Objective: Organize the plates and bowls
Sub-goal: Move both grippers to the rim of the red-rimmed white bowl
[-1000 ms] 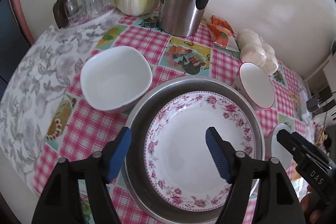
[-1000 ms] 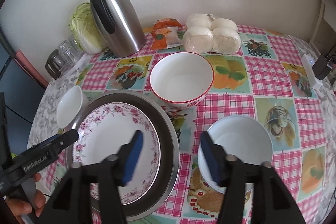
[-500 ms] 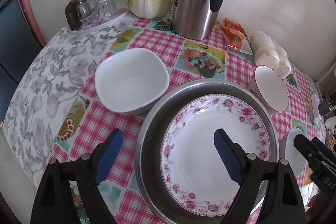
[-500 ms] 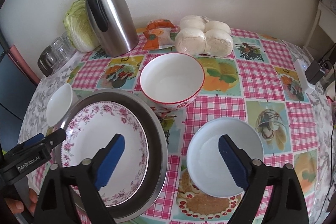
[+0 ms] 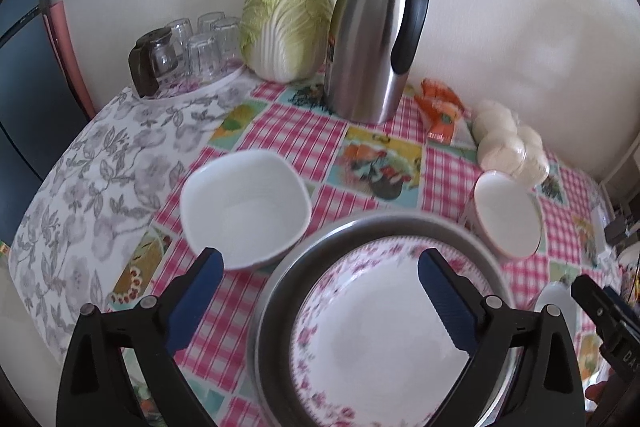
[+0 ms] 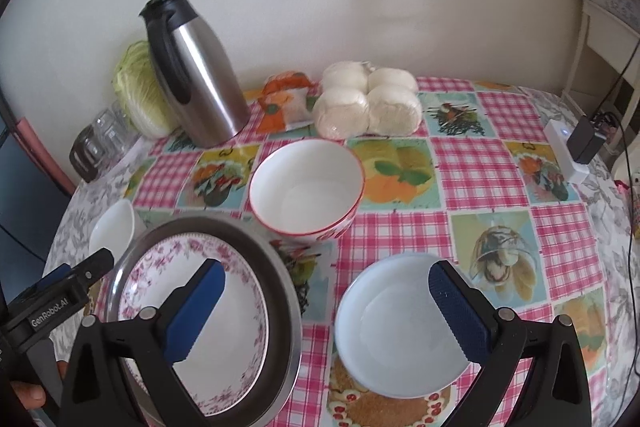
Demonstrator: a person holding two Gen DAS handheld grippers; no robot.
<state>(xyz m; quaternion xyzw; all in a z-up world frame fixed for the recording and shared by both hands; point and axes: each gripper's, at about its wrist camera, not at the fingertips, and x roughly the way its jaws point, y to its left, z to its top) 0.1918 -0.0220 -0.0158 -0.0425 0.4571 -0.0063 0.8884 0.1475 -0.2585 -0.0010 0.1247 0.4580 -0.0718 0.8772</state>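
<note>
A floral plate (image 5: 376, 331) lies inside a wide metal pan (image 5: 276, 291) at the near edge; both also show in the right wrist view, plate (image 6: 236, 307) and pan (image 6: 288, 311). A squarish white bowl (image 5: 244, 207) sits left of the pan. A red-rimmed bowl (image 6: 306, 185) stands behind the pan. A pale blue-white bowl (image 6: 396, 323) sits at the near right. My left gripper (image 5: 320, 291) is open and empty above the pan's left rim. My right gripper (image 6: 326, 301) is open and empty, between pan and pale bowl.
A steel thermos jug (image 5: 372, 39), a cabbage (image 5: 286, 23), upturned glasses (image 5: 196, 47), an orange packet (image 6: 286, 103) and bagged buns (image 6: 366, 105) stand along the wall. A white charger box (image 6: 566, 151) with cables lies at the right table edge.
Both grippers have opened wider and pulled back and up. The left view has swung left, bringing the squarish white bowl closer to its left finger.
</note>
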